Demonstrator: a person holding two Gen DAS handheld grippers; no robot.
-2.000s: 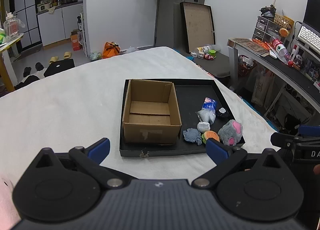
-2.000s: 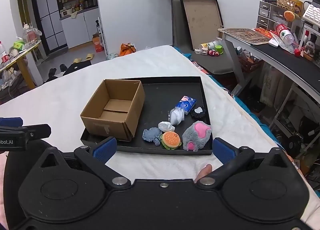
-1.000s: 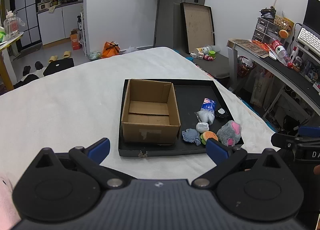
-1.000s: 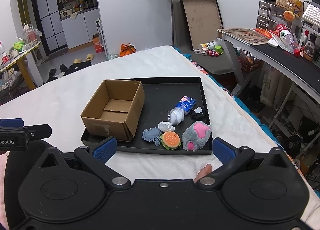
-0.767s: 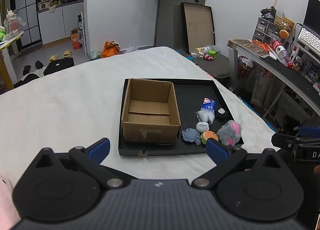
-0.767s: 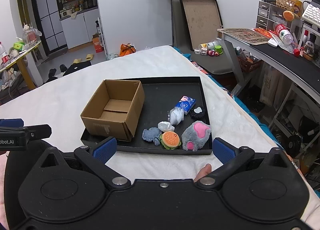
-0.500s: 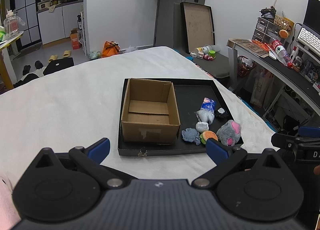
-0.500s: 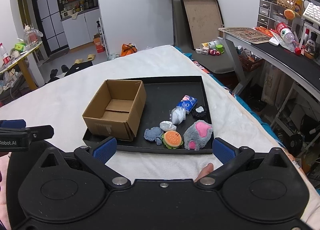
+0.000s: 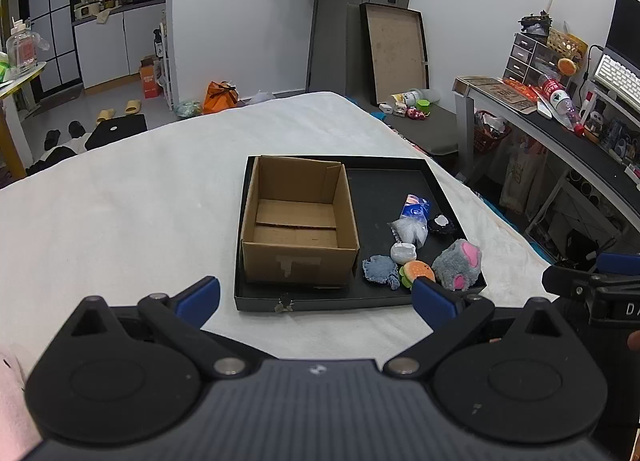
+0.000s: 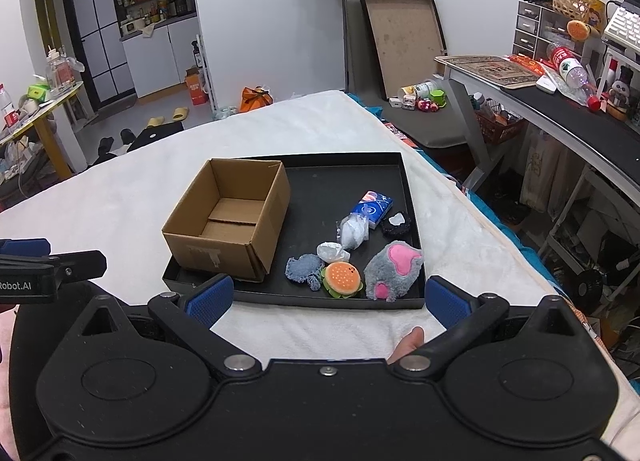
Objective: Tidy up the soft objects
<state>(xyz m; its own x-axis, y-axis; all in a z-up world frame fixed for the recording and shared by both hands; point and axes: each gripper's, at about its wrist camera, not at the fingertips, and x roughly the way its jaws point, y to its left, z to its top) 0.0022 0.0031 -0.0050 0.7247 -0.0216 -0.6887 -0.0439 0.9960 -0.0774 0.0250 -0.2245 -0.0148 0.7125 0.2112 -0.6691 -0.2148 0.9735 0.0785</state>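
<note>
A black tray (image 9: 384, 303) (image 10: 348, 159) lies on a white-covered bed. An open, empty cardboard box (image 9: 298, 257) (image 10: 224, 251) fills its left half. Several soft items lie in its right half: a grey-and-pink plush (image 10: 394, 271) (image 9: 458, 263), a burger plush (image 10: 342, 279) (image 9: 416, 271), a blue denim piece (image 10: 302, 267) (image 9: 378, 267), a blue tissue pack (image 10: 372, 205), clear bags (image 10: 354, 229), a black item (image 10: 396, 223). My left gripper (image 9: 316, 295) and right gripper (image 10: 328, 295) are both open and empty, held before the tray's near edge.
The white bed cover (image 9: 120, 201) spreads left of and around the tray. A cluttered desk (image 10: 560, 101) stands to the right past the bed edge. A framed board (image 10: 404, 41) leans on the far wall. The left gripper shows at the right view's left edge (image 10: 48, 267).
The right gripper has moved slightly closer to the tray, so the box and soft items sit a little larger. The left gripper has barely moved. Both stay open.
</note>
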